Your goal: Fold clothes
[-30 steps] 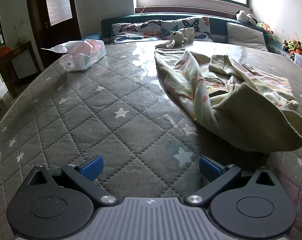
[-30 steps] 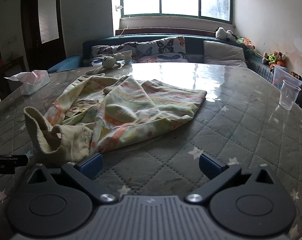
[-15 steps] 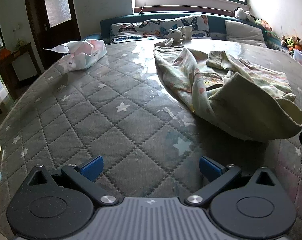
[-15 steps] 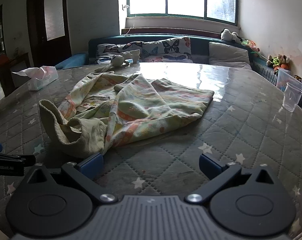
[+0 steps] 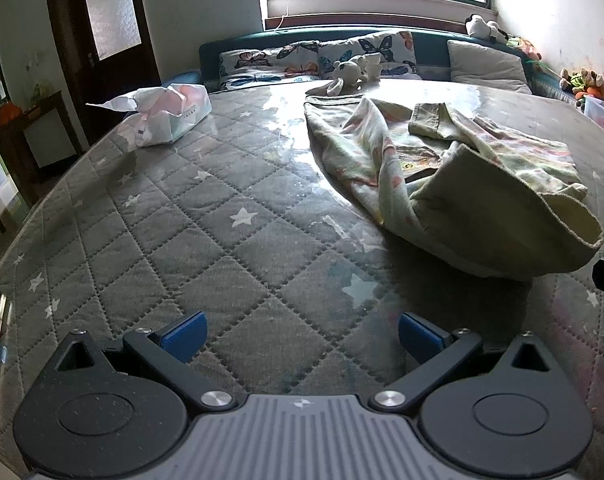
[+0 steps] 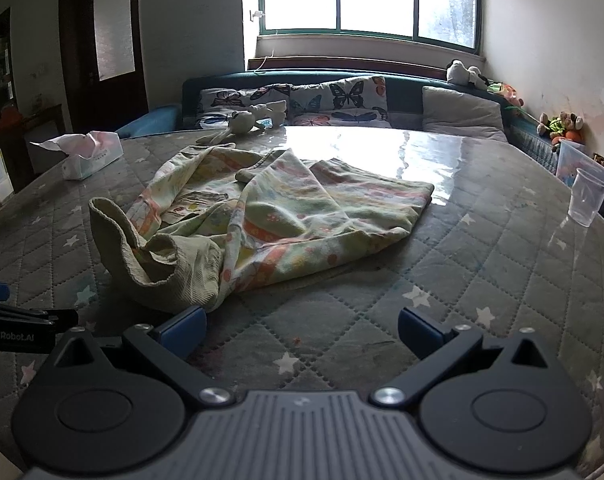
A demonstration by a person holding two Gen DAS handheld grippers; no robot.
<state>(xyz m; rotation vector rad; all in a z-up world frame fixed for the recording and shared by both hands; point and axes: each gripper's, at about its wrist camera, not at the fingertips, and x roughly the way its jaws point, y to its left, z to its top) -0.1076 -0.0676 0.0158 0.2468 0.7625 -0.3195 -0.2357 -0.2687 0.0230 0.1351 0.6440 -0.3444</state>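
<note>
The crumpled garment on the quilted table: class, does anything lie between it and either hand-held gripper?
Nothing visible does. Only bare quilted table lies between the open right hand-held gripper and the garment; the same holds for the open left hand-held gripper. The tissue pack and the plastic cup sit off to the sides.

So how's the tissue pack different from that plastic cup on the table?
The tissue pack is a soft, opaque white packet lying flat with a tissue sticking out; the plastic cup is clear, rigid and upright. The tissue pack sits at the table's far left edge, the plastic cup at the right edge. Both rest on the quilted star table cover, clear of the crumpled garment.
</note>
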